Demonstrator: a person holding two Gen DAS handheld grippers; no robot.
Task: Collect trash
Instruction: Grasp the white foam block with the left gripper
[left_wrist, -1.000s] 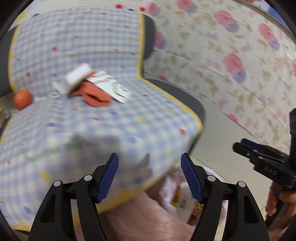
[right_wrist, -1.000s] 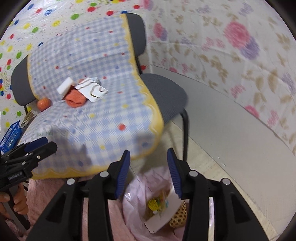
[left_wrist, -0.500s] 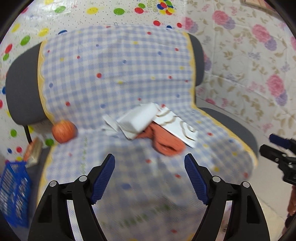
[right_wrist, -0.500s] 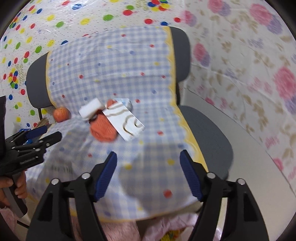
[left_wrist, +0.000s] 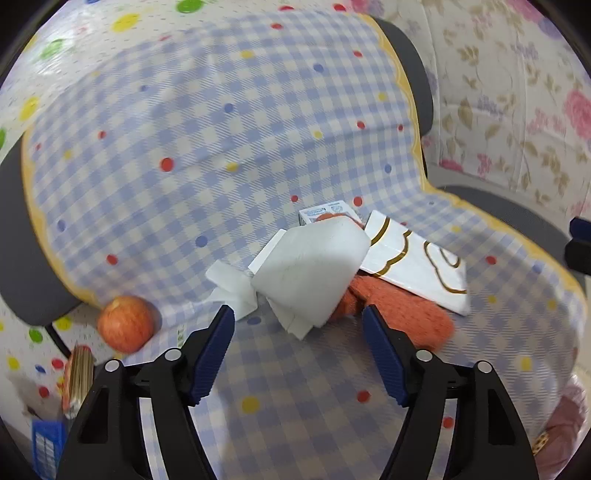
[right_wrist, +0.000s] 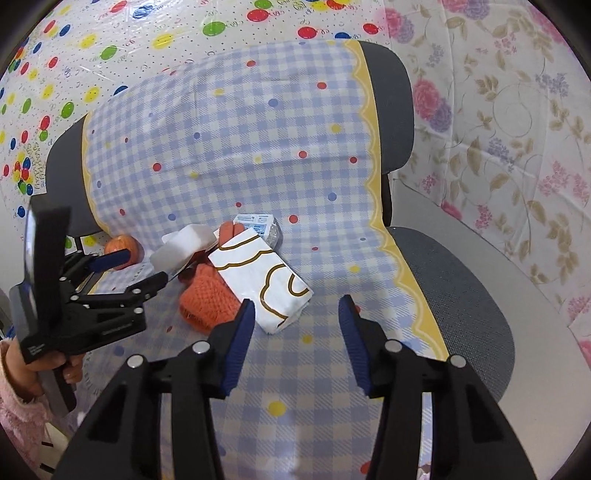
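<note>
Trash pile is lying mid-seat on the checked cover, clear of its yellow edging; left gripper and right gripper, jaws just narrowing yet apart and empty, are hovering nearby.

The left gripper points forward and downward, its blue-padded jaws apart after just closing a little, with nothing between the pads. The right gripper is angled downward too, jaws parted and empty, having just narrowed. At the near left a hand in a fuzzy pink sleeve grips the left gripper's handle.
</note>
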